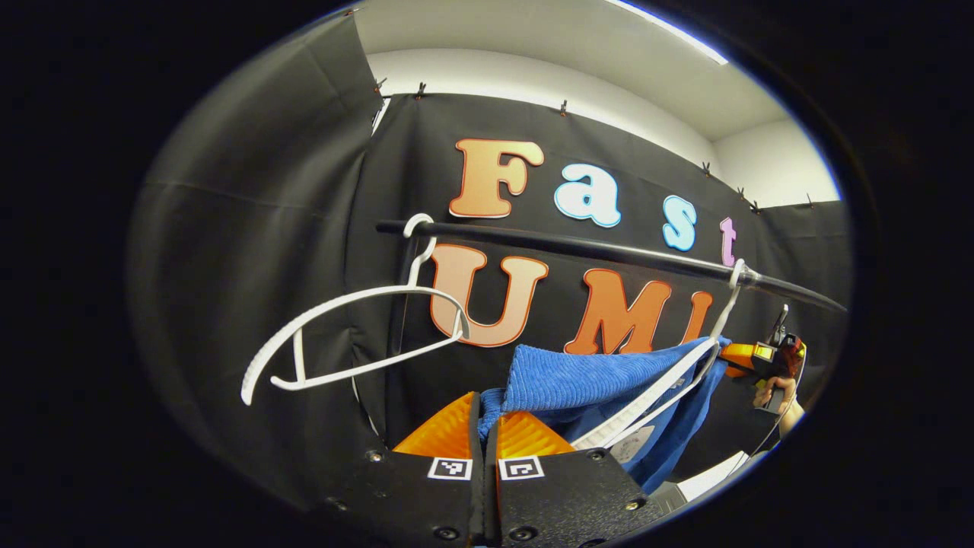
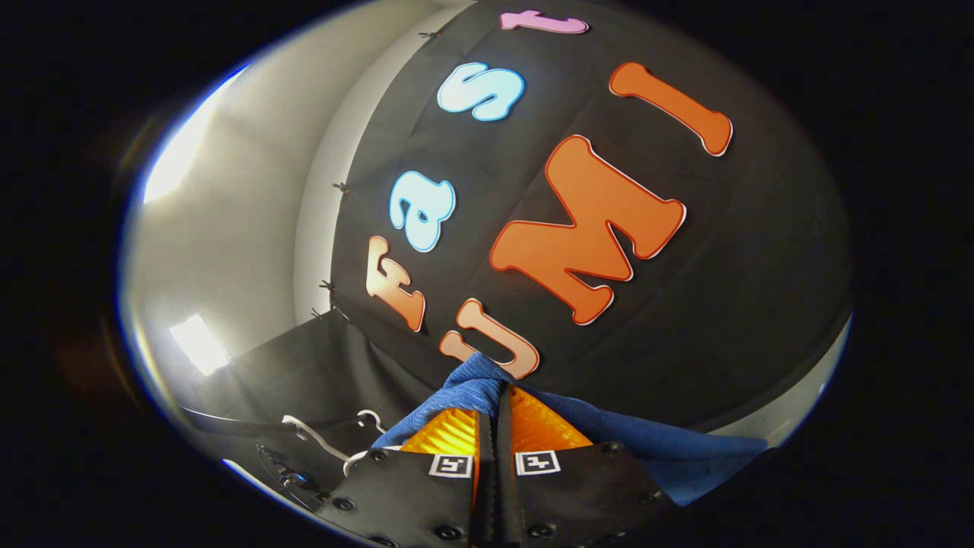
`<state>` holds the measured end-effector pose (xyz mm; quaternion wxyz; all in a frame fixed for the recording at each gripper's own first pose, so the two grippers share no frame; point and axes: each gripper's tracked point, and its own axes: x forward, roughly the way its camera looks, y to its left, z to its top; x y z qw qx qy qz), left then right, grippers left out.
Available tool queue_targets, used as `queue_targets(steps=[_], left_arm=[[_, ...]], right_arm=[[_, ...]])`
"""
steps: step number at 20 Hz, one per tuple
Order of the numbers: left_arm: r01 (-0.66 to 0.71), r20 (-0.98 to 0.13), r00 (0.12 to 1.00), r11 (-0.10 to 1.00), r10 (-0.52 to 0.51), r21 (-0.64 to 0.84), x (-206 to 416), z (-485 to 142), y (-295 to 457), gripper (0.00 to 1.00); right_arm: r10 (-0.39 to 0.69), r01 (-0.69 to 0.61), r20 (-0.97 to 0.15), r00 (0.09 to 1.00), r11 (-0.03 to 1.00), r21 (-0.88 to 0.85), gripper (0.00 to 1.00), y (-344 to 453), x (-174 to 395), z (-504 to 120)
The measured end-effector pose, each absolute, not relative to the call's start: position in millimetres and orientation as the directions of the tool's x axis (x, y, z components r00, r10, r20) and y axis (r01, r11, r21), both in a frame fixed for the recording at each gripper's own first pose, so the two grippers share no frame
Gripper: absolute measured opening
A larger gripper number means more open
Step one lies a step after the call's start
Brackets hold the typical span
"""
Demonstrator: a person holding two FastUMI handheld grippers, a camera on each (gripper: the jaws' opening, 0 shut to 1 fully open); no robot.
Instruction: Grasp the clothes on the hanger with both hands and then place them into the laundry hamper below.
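Note:
A blue ribbed garment (image 1: 586, 380) hangs on a white hanger (image 1: 670, 388) from the black rail (image 1: 578, 247). My left gripper (image 1: 485, 415) is shut on the garment's near corner, with cloth pinched between its fingers. Farther right in the left gripper view, the other gripper (image 1: 765, 358) and the hand (image 1: 776, 396) holding it sit at the garment's far end. In the right gripper view, my right gripper (image 2: 494, 411) is shut on blue cloth (image 2: 472, 388), which bunches at the fingertips and trails right as the garment (image 2: 670, 449).
An empty white hanger (image 1: 342, 335) hangs tilted on the rail to the left of the garment. In the right gripper view, white hangers (image 2: 327, 441) and the dark rail (image 2: 228, 422) show at lower left. Black cloth walls close in behind and on the left.

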<state>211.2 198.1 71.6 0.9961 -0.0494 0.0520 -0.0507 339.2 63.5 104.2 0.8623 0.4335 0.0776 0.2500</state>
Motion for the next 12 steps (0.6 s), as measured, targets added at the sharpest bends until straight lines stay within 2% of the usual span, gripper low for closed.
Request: queue_targets(steps=[4,12], left_arm=[[0.08,-0.123,0.988,0.991,-0.093,-0.108,210,54,206,0.0],[0.049,-0.173,0.983,0.992,-0.069,-0.119,188,19,216,0.0]], right_arm=[[0.474,-0.313,0.013,0.88,0.559,0.768,0.07,70,355,71],[0.483,-0.279,-0.059,0.873,0.596,0.753,0.07,74,342,26]])
